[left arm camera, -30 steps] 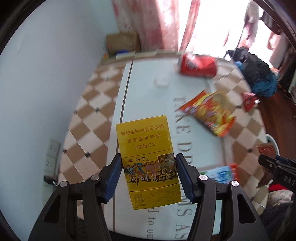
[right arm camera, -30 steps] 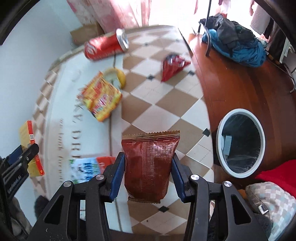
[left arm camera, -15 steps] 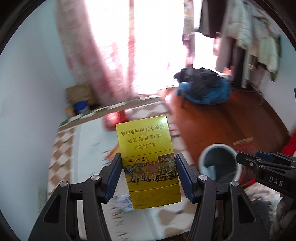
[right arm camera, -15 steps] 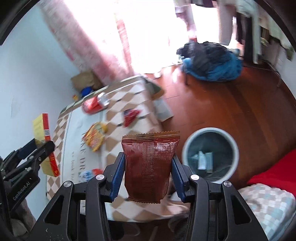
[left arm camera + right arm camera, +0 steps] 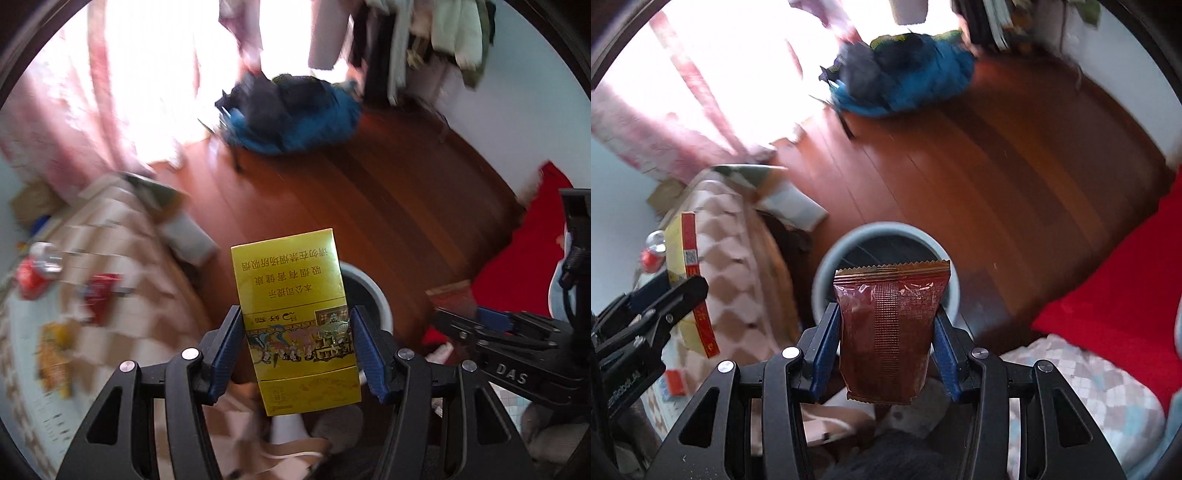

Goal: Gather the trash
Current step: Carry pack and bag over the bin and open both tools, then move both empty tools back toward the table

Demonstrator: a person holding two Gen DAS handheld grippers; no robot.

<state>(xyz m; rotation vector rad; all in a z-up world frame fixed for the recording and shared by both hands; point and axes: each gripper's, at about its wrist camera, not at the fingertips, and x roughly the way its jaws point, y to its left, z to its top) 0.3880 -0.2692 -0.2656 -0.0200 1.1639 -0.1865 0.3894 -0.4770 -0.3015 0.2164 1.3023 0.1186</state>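
Observation:
My left gripper [image 5: 297, 332] is shut on a yellow cigarette box [image 5: 293, 317] and holds it in the air, in front of the white round trash bin [image 5: 373, 291]. My right gripper [image 5: 886, 328] is shut on a dark red snack packet [image 5: 888, 332], held above the near side of the trash bin [image 5: 827, 266] on the wooden floor. The left gripper with the yellow box [image 5: 689, 291] shows at the left of the right wrist view. The right gripper [image 5: 480, 325] shows at the right of the left wrist view.
A bed with a checkered cover [image 5: 122, 266] at the left carries a red can [image 5: 33, 273], a red wrapper [image 5: 98, 295] and a yellow snack bag [image 5: 55, 350]. A blue and black heap of clothes [image 5: 901, 81] lies on the floor beyond. A red cloth [image 5: 1115, 295] lies at the right.
Both grippers swung away from the bed toward the floor. The trash bin now sits directly behind both held items. Both grips are unchanged.

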